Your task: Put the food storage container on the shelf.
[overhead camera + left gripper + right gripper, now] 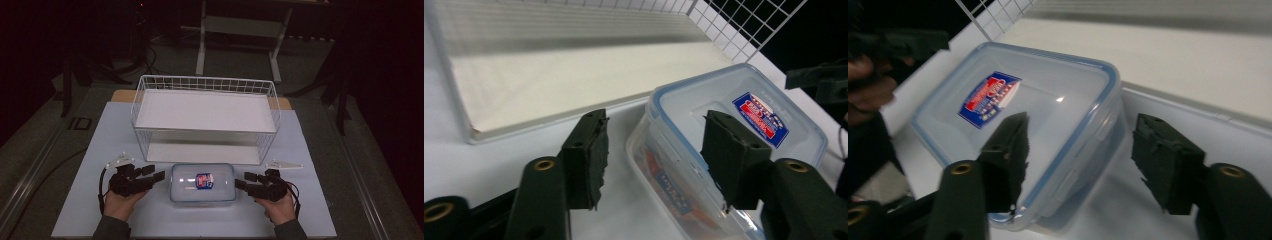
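A clear plastic container (pixel 202 183) with a blue-rimmed lid and a red and blue label lies at the front middle of the white table. My left gripper (pixel 157 175) is close to its left end with the jaws apart. My right gripper (pixel 242 181) faces its right end, also open. In the left gripper view, the container (pixel 734 130) has its near end between the spread jaws of the left gripper (pixel 656 125), and I see no pad pressing on it. In the right gripper view, a corner of the container (pixel 1013 115) lies between the right gripper's (pixel 1080 125) open jaws.
A white wire basket (pixel 137 107) with a white floor panel stands just behind the container, its open front towards me. The white table top (pixel 90 165) ends close behind the basket. A metal frame (pixel 202 45) stands on the dark floor beyond.
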Motion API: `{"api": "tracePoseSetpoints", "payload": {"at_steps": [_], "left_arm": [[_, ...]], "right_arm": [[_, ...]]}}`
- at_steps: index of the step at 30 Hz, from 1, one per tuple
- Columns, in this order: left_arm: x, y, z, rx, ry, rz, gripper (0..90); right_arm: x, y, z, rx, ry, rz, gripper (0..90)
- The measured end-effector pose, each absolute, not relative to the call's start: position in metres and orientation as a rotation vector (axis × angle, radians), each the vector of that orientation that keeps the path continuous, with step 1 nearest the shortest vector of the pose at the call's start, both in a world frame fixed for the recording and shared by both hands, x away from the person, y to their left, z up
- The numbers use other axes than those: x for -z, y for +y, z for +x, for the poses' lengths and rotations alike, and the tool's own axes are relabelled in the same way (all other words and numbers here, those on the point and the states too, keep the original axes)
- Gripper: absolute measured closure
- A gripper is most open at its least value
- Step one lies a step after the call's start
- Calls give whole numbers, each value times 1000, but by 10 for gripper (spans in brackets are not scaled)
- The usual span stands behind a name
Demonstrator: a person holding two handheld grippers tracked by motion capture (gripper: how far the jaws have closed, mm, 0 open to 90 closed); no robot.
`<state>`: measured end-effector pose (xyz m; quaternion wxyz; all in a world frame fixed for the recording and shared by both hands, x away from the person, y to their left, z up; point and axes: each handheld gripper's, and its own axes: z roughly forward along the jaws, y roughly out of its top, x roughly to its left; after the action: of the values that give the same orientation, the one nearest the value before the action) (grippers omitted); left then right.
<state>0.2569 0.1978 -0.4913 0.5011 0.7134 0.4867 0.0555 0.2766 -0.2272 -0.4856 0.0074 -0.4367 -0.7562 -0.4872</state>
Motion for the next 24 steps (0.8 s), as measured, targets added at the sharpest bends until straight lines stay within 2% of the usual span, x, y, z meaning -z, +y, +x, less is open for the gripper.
{"api": "tracePoseSetpoints", "payload": {"at_steps": [6,10,24], "left_arm": [[501,191,261,-20,1178,1708,355],[507,187,264,54,1181,1685,348],[516,172,270,183,1183,1741,322]], "right_arm": [[492,-227,282,1517,-2229,-1386,314],[495,-226,284,1497,-2195,-1386,298],[511,-220,292,1383,-2120,-1383,277]]}}
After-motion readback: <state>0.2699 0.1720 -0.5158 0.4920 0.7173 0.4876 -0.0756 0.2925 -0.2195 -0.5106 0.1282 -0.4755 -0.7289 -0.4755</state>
